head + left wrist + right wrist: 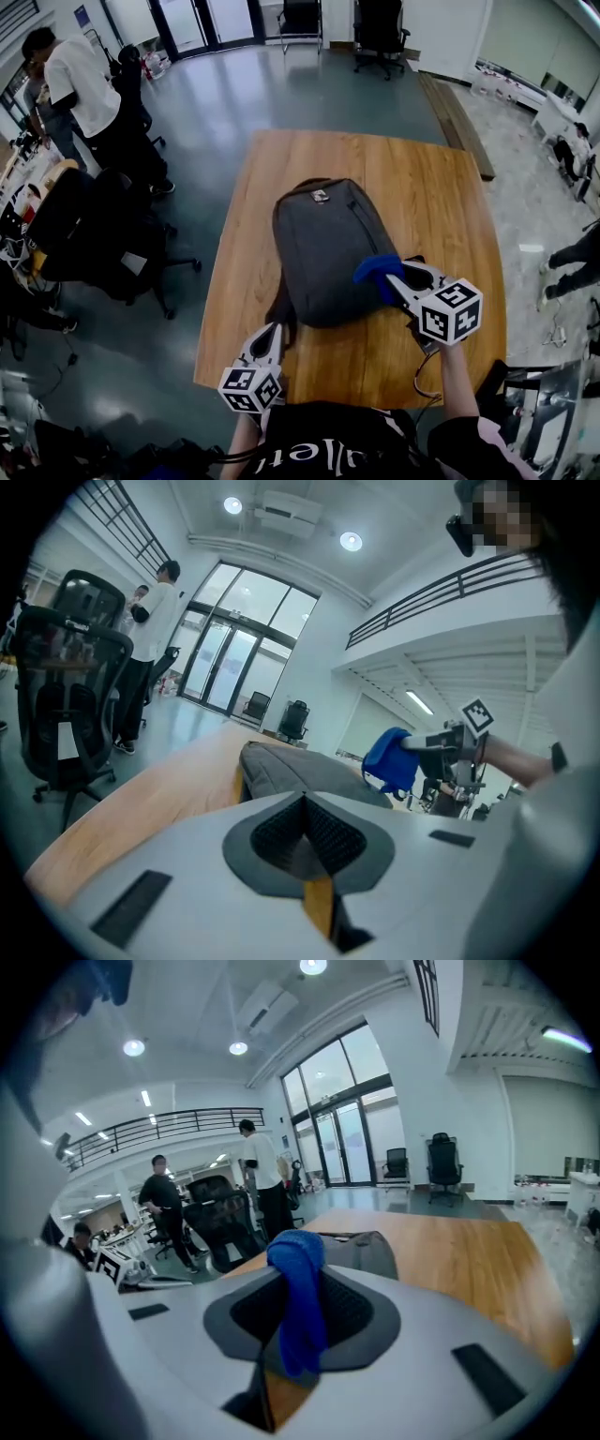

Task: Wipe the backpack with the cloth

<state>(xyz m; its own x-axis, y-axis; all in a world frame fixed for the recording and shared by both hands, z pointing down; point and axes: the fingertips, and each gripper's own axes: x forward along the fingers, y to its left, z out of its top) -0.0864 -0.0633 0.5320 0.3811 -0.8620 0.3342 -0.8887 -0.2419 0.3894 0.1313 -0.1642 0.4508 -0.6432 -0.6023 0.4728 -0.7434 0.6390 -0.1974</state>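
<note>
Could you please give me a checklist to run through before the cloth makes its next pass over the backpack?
1. Cloth gripped: ok. The blue cloth is clamped in the jaws of the right gripper.
2. Backpack placed: ok. The grey backpack lies flat on the wooden table, inside its edges.
3. Cloth touching the backpack: cannot tell. It sits at the backpack's near right edge, but contact is unclear.
4. Backpack steadied: not ok. The left gripper has its jaws together on nothing, by the near left corner.
5. Wiping path free: ok. Nothing lies on the backpack's top.
</note>
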